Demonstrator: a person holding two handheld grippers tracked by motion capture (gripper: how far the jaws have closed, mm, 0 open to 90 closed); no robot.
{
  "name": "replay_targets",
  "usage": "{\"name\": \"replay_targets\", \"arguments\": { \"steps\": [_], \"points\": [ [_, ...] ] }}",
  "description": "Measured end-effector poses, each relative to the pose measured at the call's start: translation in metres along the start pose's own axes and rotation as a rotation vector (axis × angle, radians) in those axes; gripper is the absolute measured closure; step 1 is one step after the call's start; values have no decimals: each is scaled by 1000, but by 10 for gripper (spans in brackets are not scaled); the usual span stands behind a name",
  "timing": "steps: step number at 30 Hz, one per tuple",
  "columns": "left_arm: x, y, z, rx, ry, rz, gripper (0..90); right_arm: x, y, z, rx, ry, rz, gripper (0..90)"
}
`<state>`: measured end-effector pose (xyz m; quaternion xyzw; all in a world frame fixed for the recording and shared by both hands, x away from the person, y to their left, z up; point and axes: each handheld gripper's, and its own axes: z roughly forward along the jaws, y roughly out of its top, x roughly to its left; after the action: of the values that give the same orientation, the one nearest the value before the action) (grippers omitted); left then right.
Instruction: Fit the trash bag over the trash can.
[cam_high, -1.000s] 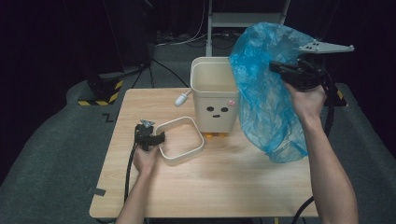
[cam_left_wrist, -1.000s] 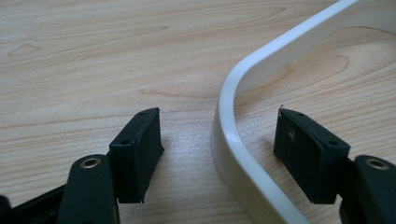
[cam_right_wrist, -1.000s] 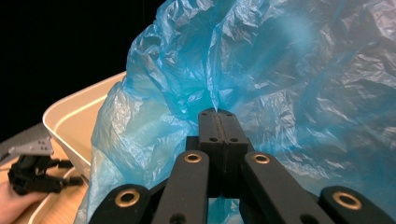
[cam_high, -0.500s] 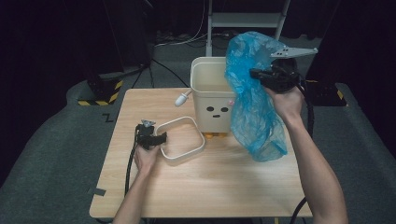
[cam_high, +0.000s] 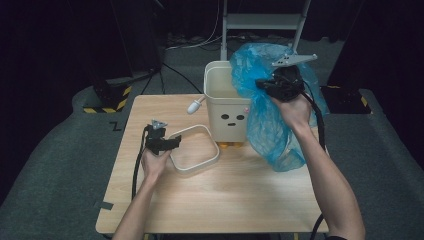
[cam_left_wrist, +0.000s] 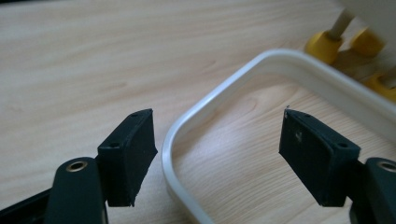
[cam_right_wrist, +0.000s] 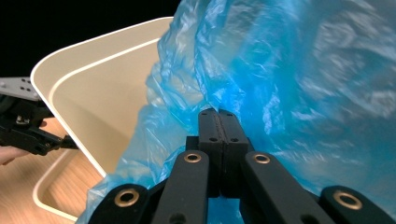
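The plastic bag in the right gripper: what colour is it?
Translucent blue; the plastic bag shows best in the right gripper view, pinched by the right gripper.

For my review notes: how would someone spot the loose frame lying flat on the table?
On the wooden table, left of the cream bin with a face, lies the rectangular ring. It is flat and hollow, with wood visible through its middle.

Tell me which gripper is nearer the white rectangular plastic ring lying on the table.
Left. The left gripper hangs open just over the white rectangular plastic ring's corner; the right gripper, shut on the blue plastic bag, is up beside the bin.
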<state>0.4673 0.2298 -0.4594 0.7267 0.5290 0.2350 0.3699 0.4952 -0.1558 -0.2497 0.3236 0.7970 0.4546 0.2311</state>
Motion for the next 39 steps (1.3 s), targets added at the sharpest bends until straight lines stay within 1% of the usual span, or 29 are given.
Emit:
{"name": "replay_targets", "arguments": {
  "steps": [3,5,6,7,8,9,11,13,14,16,17,19,21,23,25,27,29,31,32,33,34,37,39],
  "points": [
    [-2,12,-12,-29,-16,11,269,-1,0,2,2,9,2,900],
    [-2,16,-18,-47,-37,-7,272,-2,1,2,0,16,8,900],
    [-2,19,-22,-68,-38,-22,278,-2,1,2,0,19,10,900],
    [-1,21,-25,-75,-25,-21,298,-3,2,2,-9,39,18,900],
    [-1,22,-26,-78,-22,-27,306,-4,2,2,-21,66,38,900],
    [0,25,-27,-71,-27,-35,306,-5,3,1,-31,80,50,900],
    [2,29,-29,-63,-38,-56,298,-5,7,0,-58,94,59,900],
    [4,35,-33,-69,-46,-62,294,-4,11,-2,-82,105,64,900],
    [4,38,-37,-78,-48,-60,293,-3,13,-3,-89,106,63,900],
    [4,44,-41,-89,-60,-68,292,-3,17,-5,-98,105,61,900],
    [4,49,-45,-97,-56,-61,291,-3,18,-5,-102,106,62,900],
    [3,58,-50,-103,-33,-42,295,-3,22,-6,-110,107,60,900],
    [3,67,-55,-116,-37,-44,292,-1,25,-9,-125,102,54,900],
    [3,74,-59,-124,-41,-38,288,0,31,-14,-157,97,51,900],
    [1,80,-63,-137,-57,-42,286,1,37,-19,-181,93,47,900],
    [-1,86,-67,-154,-67,-43,285,2,42,-22,-193,84,34,900],
    [-3,93,-70,-166,-80,-42,286,4,45,-21,-186,82,28,900],
    [-7,100,-73,-182,-98,-34,284,6,44,-15,-151,77,17,900],
    [-12,104,-73,-212,-105,-59,284,7,43,-11,-128,71,8,900],
    [-13,108,-76,-197,-102,-16,282,8,40,-7,-107,68,1,900],
    [-16,111,-77,-204,-91,-2,279,8,38,-3,-87,67,-2,900],
    [-22,122,-79,-207,-98,25,278,8,29,9,-35,70,-3,900],
    [-26,128,-81,-212,-112,29,279,8,25,13,-17,73,-4,900]
  ]
}}
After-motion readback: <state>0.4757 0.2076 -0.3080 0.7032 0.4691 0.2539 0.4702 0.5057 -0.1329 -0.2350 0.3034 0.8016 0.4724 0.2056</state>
